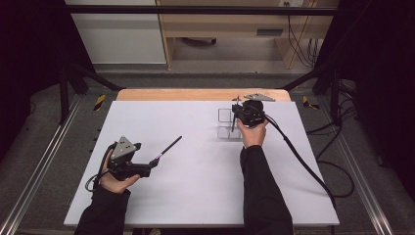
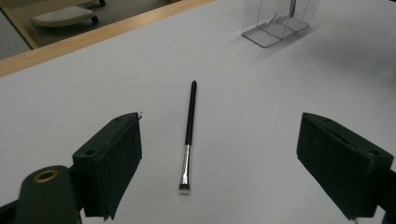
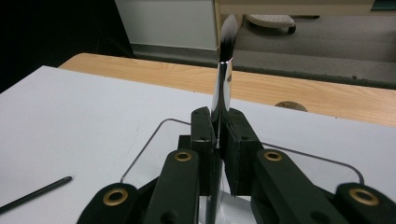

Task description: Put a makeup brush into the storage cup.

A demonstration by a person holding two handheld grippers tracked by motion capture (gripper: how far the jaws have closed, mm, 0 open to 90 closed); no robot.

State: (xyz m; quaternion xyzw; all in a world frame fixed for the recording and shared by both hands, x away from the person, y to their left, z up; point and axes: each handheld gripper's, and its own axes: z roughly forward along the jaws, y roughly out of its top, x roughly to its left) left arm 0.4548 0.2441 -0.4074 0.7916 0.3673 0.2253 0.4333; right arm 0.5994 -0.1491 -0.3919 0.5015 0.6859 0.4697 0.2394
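A: Two brushes. Fluffy makeup brush (image 3: pixel 223 70) upright, right gripper (image 3: pixel 218 128) clamped on its ferrule, over the clear organizer (image 1: pixel 226 123). Light, slick metal; grip mid-handle.

B: And the flat brush (image 2: pixel 188 133)?

A: Lying on white table (image 1: pixel 195 186), btwn left gripper (image 2: pixel 233 158) jaws, spread wide. Its bristle end is clear in left gripper view.

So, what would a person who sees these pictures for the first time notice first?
Probably the right tongs, shut on a fluffy makeup brush that stands upright, bristles up, over the clear plastic organizer at the far side of the white table. Next, the thin black flat brush lying alone on the table, just ahead of the wide-open left tongs.
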